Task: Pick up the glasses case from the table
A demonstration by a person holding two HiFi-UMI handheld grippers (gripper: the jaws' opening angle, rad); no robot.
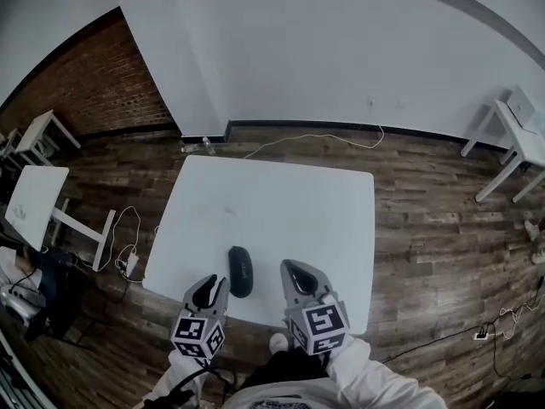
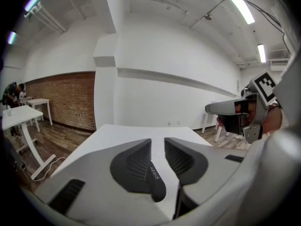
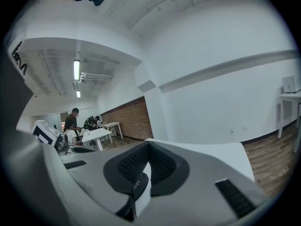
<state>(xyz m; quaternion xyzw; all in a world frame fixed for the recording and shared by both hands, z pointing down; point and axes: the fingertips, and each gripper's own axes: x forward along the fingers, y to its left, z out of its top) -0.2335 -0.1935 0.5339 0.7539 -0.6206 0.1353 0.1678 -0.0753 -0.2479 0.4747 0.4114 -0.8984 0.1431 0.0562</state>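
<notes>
The glasses case [image 1: 241, 271] lay flat on the white table [image 1: 272, 198], close to the near edge and a little left of the middle. It was a dark, rounded oblong. Its long axis ran near to far, with the far end leaning slightly left. Neither gripper touched it.

Just left of the case and a bit nearer to us, the left gripper [image 1: 209, 285] hung over the table's near edge. In its own view we saw its jaws parted by a narrow gap with only bare tabletop showing between them. To the right of the case, a little farther off, the right gripper [image 1: 291, 269] pointed away over the table. Its pads met at the tips and held nothing. Each carried its marker cube at the near end, and white sleeves [image 1: 368, 380] showed behind them.

The rest of the tabletop was plain white, with a faint mark [image 1: 228, 210] toward the far left. The table stood on a dark wood-plank floor [image 1: 426, 228]. A white wall [image 1: 341, 58] closed the far side, and a brick wall [image 1: 94, 83] ran along the far left. A pale cable [image 1: 315, 140] trailed along the floor by the white wall. Other white tables stood at the left [image 1: 34, 196] and at the far right [image 1: 521, 141]. In the right gripper view, people [image 3: 73, 120] stood by a table in the distance.
</notes>
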